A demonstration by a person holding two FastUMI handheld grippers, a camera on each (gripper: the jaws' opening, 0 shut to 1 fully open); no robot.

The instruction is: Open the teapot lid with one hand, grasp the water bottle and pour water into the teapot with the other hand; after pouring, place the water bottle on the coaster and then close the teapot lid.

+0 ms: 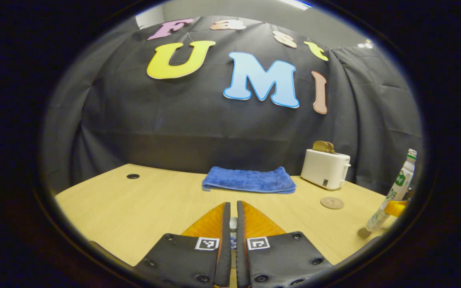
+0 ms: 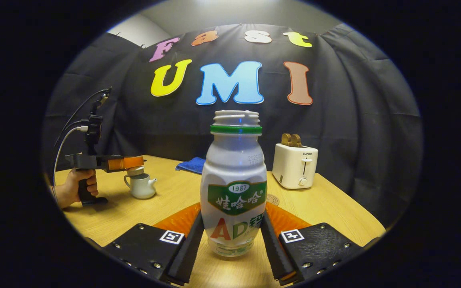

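Water bottle stands upright between right gripper's fingers.

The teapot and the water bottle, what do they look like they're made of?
The teapot looks like glazed white ceramic: opaque, smooth, with a soft sheen. The water bottle looks like translucent, milky plastic: threaded open neck, green ring, printed wrap label, clear liquid showing at its base. Neither can be confirmed by sight alone.

Right gripper fingers clamp uncapped water bottle, upright on counter. Far left, left gripper holds lid just above teapot. Toaster behind, right.
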